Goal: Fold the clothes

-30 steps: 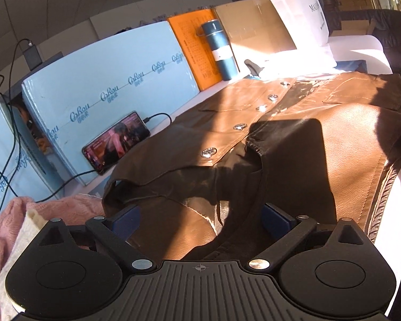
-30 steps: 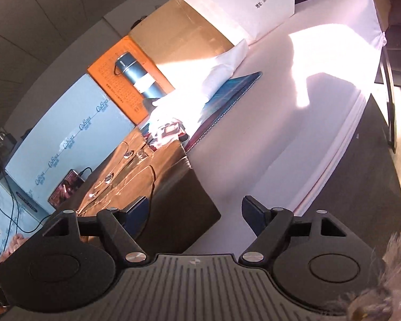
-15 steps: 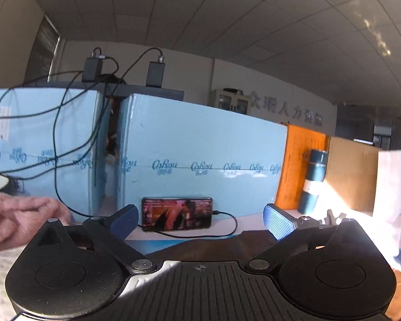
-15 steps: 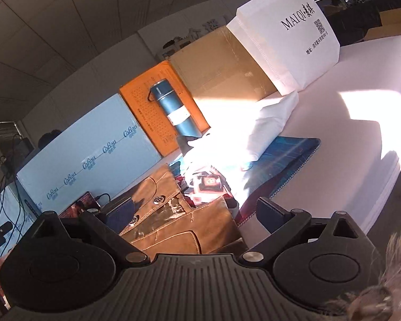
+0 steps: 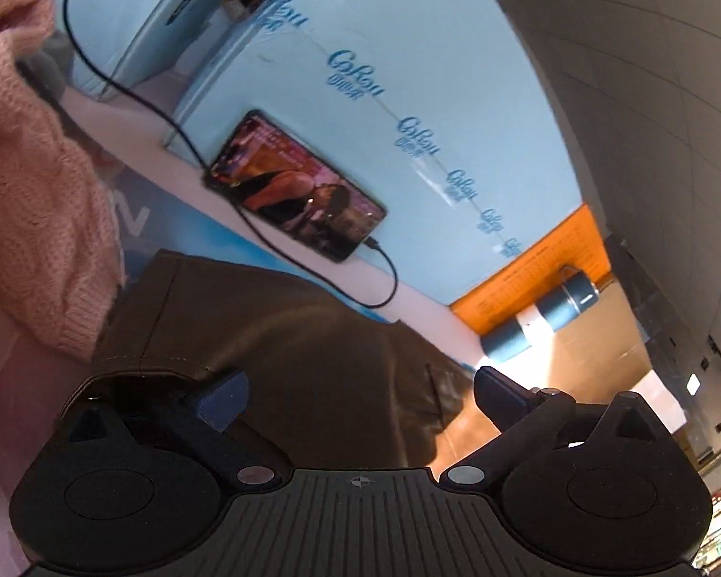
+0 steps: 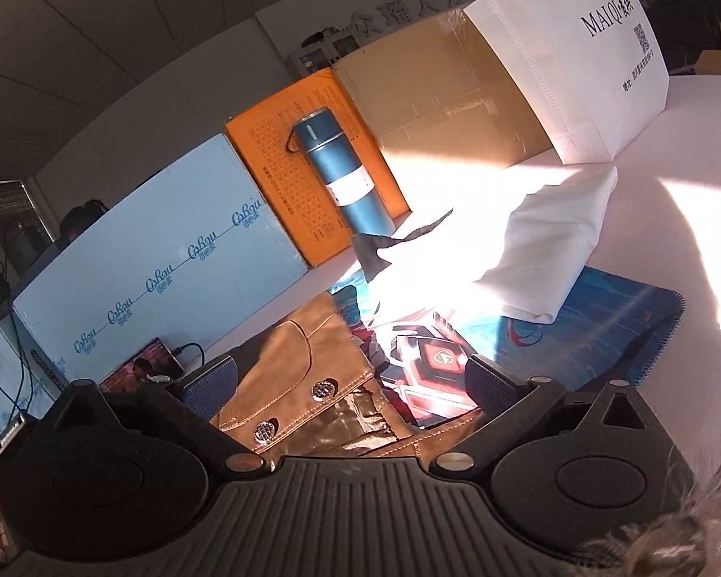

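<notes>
Brown leather jacket (image 6: 303, 384) lies folded on the tabletop (image 6: 697, 144), beneath both grippers. Right gripper (image 6: 351, 380) has just spread its jaws, nothing between; left gripper (image 5: 360, 394) likewise gapes. Next grasp should pinch a fold edge squarely.

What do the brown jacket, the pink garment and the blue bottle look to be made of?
Brown jacket: leather or imitation leather, with a smooth slight sheen, stitched seams and metal snap buttons. Pink garment: knitted yarn, probably wool or acrylic, with a fuzzy ribbed texture. Blue bottle: likely painted metal, matte with a silvery rim at the cap; plastic cannot be ruled out.
</notes>
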`<state>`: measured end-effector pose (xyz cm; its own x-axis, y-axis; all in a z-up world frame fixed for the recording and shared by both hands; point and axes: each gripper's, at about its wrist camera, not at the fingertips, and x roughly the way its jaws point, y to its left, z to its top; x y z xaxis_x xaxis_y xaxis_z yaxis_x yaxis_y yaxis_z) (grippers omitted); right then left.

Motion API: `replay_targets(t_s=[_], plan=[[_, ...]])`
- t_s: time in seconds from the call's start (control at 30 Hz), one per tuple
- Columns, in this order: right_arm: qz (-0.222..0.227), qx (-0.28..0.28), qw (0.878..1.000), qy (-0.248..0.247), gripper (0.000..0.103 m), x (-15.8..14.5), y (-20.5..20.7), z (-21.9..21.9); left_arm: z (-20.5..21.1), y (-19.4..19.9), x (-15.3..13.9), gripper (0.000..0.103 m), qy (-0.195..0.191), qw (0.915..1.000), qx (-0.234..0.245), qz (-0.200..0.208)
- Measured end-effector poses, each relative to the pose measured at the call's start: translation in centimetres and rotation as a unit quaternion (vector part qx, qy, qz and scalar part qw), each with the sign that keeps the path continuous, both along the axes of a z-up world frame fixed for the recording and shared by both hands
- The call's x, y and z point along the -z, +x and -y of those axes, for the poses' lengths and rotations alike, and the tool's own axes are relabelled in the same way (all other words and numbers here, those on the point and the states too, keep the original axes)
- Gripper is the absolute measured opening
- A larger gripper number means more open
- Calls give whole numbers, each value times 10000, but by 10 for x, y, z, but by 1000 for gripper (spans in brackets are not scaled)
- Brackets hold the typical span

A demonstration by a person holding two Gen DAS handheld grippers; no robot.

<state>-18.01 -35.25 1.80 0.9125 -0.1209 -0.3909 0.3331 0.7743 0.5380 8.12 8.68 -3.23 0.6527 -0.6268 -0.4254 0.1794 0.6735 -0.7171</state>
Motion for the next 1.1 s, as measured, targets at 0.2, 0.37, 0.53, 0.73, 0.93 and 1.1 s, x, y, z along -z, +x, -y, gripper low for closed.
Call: replay_targets(t_s=[0.2, 0.37, 0.53, 0.73, 0.93, 1.1], plan=[[-745, -268, 9957, 482, 99, 24, 88, 20, 7, -2, 1, 102, 446, 9985, 310, 80], [-1331, -418, 9902, -83, 70, 42, 136, 13, 23, -18, -14, 102, 1150, 9892, 711, 562], [-1755, -622, 9740, -1293, 28, 43, 139, -15, 20, -27, -25, 102, 1130, 9870, 753, 857], [-1474, -512, 9840, -855, 74, 26, 97, -10, 17, -33, -30, 102, 835, 9860, 1031, 1013], [-1085, -178, 9918, -655, 79, 18, 23, 4, 35, -59, -38, 102, 311, 9746, 1924, 1103], [-1179, -32, 9929, -158, 80, 36, -23, 24, 62, -96, -35, 102, 1157, 9576, 2377, 1145]])
